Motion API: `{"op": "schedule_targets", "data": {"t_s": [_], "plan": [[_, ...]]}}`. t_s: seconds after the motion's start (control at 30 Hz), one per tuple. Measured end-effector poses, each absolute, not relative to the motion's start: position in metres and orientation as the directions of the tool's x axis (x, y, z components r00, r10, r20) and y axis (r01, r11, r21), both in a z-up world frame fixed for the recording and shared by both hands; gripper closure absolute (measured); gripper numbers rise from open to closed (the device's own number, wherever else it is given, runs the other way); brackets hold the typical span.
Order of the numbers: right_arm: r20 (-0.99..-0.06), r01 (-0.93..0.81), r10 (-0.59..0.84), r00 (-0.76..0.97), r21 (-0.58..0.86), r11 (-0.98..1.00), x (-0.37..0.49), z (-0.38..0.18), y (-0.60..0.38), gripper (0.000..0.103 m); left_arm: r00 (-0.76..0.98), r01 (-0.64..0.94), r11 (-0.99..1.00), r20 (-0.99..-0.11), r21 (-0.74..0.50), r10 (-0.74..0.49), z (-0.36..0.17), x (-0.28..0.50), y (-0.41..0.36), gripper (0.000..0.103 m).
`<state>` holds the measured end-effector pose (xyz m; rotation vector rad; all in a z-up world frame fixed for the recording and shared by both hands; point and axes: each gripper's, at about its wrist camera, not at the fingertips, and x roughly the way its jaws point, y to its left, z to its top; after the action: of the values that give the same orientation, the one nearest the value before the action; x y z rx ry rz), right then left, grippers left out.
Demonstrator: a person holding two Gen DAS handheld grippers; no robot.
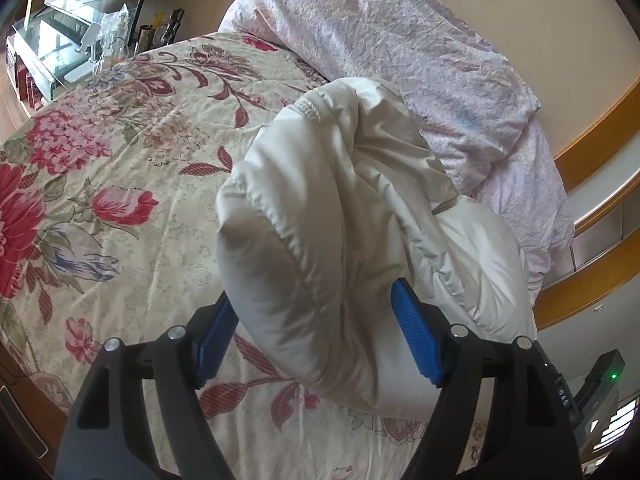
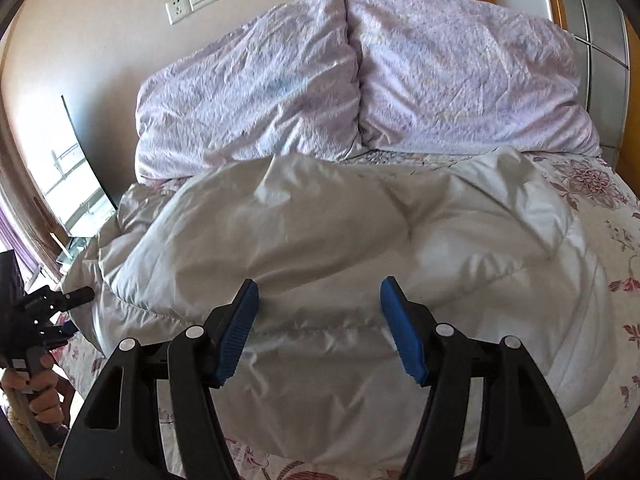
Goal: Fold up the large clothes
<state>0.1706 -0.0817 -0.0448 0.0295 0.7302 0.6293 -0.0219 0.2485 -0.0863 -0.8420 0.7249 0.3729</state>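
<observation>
A white puffy down jacket (image 2: 320,248) lies bunched on the floral bedspread (image 1: 120,168). In the left wrist view a padded part of the jacket (image 1: 320,208) sits between the wide-apart blue pads of my left gripper (image 1: 316,308), raised above the bedspread; the jaws stand open around it. In the right wrist view my right gripper (image 2: 318,300) is open, its pads just above the jacket's near side, holding nothing. The left gripper and the hand holding it also show at the left edge of the right wrist view (image 2: 44,312).
Two lilac pillows (image 2: 360,80) lie at the head of the bed against the wall. A wooden bed frame (image 1: 592,152) runs on the right. A glass table (image 1: 52,48) with small items stands beyond the bed's far corner.
</observation>
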Motion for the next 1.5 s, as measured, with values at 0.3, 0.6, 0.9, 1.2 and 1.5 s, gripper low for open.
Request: {"op": "schedule_targets", "data": {"t_s": [0.3,0.6,0.9,1.2,1.5], "plan": [[-0.696,-0.497,0.507,0.509,0.243,0.833,0.185,-0.082,-0.065,0.036,0.706,-0.558,0.606,-0.708,-0.567,-0.012,-0.096,-0.011,0.252,0.027],[-0.749,-0.5,0.433,0.501,0.158,0.851,0.193,-0.094,-0.045,0.035,0.723,-0.551,0.599,-0.691,-0.581,-0.005,-0.096,-0.004,0.257,0.027],[-0.747,-0.494,0.422,0.514,0.144,0.857,0.192,-0.096,-0.043,0.035,0.726,-0.551,0.602,-0.688,-0.578,0.005,-0.095,0.0,0.263,0.038],[-0.744,-0.498,0.428,0.513,0.148,0.855,0.192,-0.096,-0.043,0.035,0.735,-0.541,0.618,-0.678,-0.571,0.017,-0.089,-0.002,0.262,0.064],[-0.741,-0.498,0.432,0.513,0.152,0.853,0.191,-0.097,-0.042,0.035,0.777,-0.469,0.719,-0.627,-0.512,0.061,-0.044,0.003,0.242,0.075]]}}
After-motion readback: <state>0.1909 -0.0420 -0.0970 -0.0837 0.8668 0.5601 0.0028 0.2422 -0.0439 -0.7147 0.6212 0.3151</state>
